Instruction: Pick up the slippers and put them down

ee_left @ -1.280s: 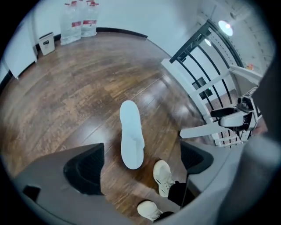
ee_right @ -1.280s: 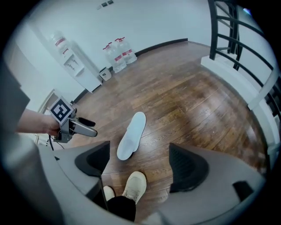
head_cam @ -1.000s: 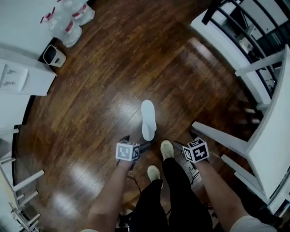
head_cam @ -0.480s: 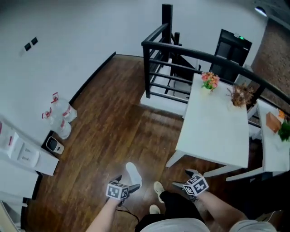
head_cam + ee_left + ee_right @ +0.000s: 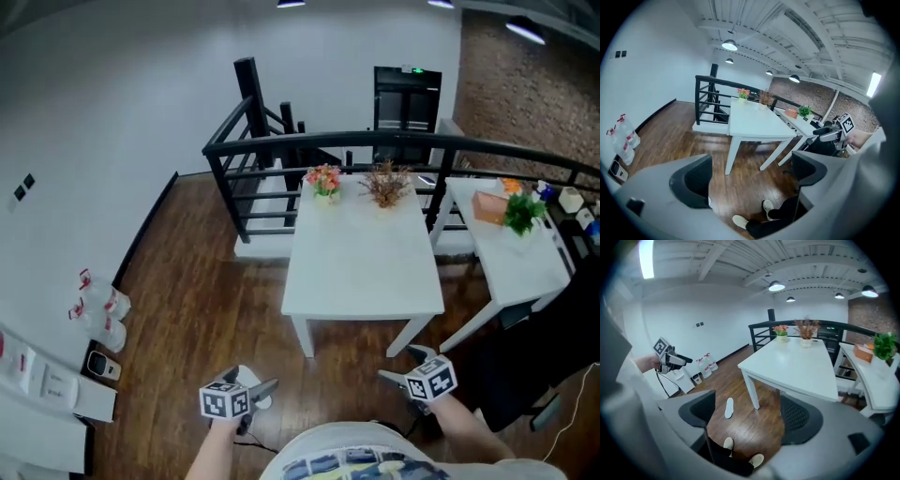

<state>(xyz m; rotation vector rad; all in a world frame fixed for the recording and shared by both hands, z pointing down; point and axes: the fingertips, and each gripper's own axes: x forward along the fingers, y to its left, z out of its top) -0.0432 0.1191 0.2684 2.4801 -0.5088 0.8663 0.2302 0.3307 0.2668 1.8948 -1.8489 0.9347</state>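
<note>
One white slipper (image 5: 728, 407) lies flat on the dark wood floor, just left of the white table's near leg. In the head view the slipper (image 5: 247, 376) peeks out behind my left gripper (image 5: 248, 381), and in the left gripper view only a sliver of it (image 5: 709, 201) shows by the left jaw. My left gripper (image 5: 750, 176) is held high above the floor, open and empty. My right gripper (image 5: 747, 416) is also open, with nothing between its jaws; in the head view it (image 5: 403, 366) is at the lower right. No second slipper is visible.
A white table (image 5: 361, 258) with flower pots stands ahead, a second white table (image 5: 506, 258) to its right, and a black railing (image 5: 281, 150) behind. Water bottles (image 5: 98, 309) and a white cabinet (image 5: 47, 384) stand along the left wall. The person's shoes (image 5: 728, 443) are below the grippers.
The head view has swung up from the floor to the room. Both grippers have risen well above the floor, still open. The slipper stays where it lay.
</note>
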